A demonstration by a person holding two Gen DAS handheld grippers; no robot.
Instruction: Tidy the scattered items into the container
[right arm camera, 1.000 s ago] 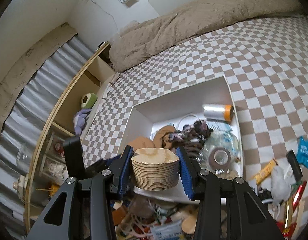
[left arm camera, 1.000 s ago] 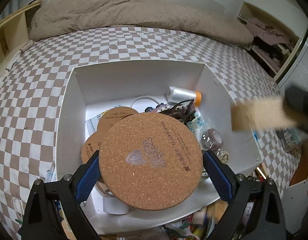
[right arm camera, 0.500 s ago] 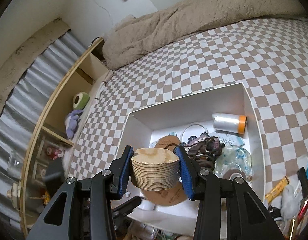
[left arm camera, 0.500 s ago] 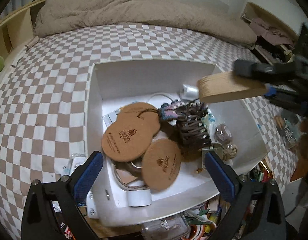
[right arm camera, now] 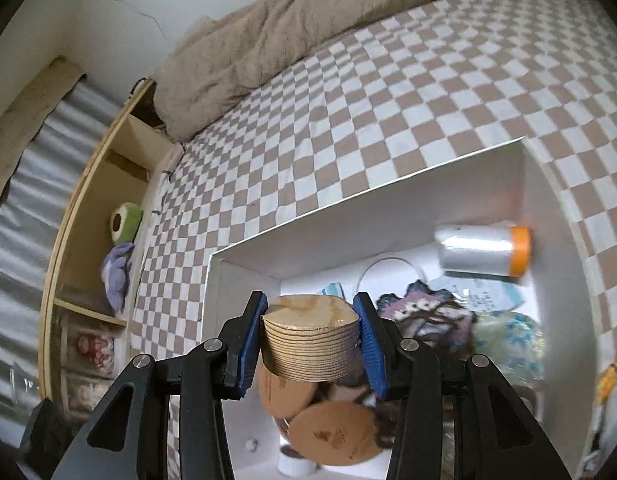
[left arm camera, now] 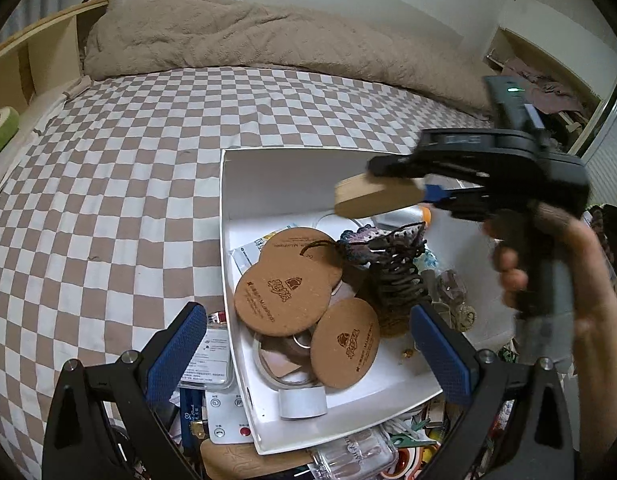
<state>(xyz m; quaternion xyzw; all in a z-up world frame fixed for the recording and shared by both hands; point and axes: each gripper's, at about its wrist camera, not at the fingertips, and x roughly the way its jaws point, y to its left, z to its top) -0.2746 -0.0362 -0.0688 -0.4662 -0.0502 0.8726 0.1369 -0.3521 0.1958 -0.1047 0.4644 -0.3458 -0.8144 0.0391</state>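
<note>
Your right gripper [right arm camera: 310, 342] clamps a stack of wooden discs [right arm camera: 308, 344] and holds it over the white box [left arm camera: 268, 168] on the checked bedspread [left arm camera: 108, 160]. Your left gripper [left arm camera: 308, 340] hangs wide open and empty above the box's near edge, over the cork coasters [left arm camera: 284, 300] lying inside.

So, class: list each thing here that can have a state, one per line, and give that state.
Left gripper: open, empty, jaws have just been opening.
Right gripper: shut on the wooden stack, above the box.
Box: open-topped, part filled.
Cork coasters: lying loose in the box, overlapping.
Silver roll: on its side in the box.
Tape roll: in the box's near corner.
</note>
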